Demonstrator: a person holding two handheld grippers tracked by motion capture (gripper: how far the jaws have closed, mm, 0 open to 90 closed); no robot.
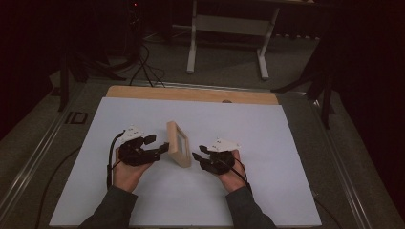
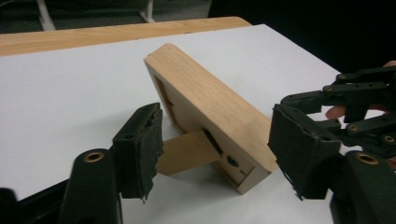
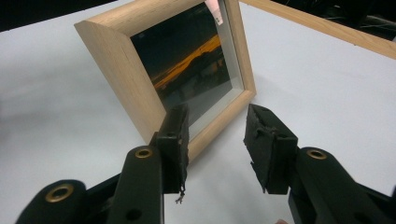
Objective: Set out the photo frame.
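The worktop [image 1: 143,200] is taking up the lower middle of the high view, covered by a white sheet, with a strip of bare wood running along its far edge at the upper middle. A frame [image 1: 178,143] is standing upright on it at the centre of that view, between the two hands and resting on its rear strut [image 2: 187,151], which is showing in the lower middle of the left gripper view. In the right gripper view the frame's glass front is facing the camera from the upper middle, showing a dark picture with an orange streak.

The left hand-held gripper [image 1: 160,143] is sitting just left of the frame in the high view, its jaws standing wide apart on either side of the strut without pressing on it. The right hand-held gripper [image 1: 198,155] is sitting just right of the frame, its jaws parted and holding nothing, close to the frame's lower front corner.
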